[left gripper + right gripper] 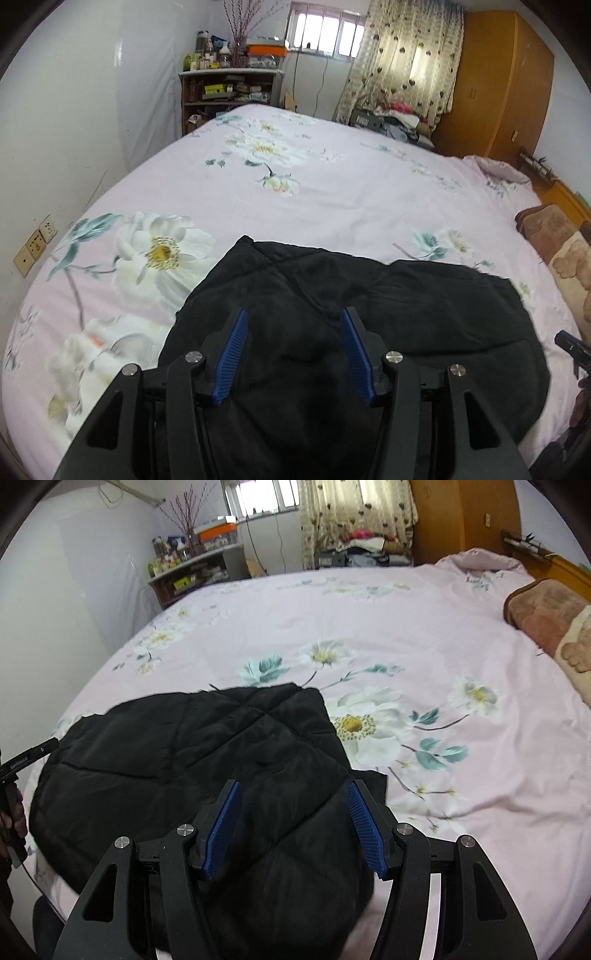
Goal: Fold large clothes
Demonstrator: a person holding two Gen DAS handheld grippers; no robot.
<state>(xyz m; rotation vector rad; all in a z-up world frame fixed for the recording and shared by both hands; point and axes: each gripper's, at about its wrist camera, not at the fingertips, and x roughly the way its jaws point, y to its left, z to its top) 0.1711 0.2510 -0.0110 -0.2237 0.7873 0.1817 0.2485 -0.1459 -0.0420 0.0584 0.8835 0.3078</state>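
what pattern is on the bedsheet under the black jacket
Pale pink bedsheet with large white flowers and teal leaves, clearest in the right wrist view.

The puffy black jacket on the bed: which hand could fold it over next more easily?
Probably the right. The right gripper hangs with open jaws over the puffy black quilted jacket beside its free right edge. The left gripper sits over the jacket's middle bulk, farther from any edge.
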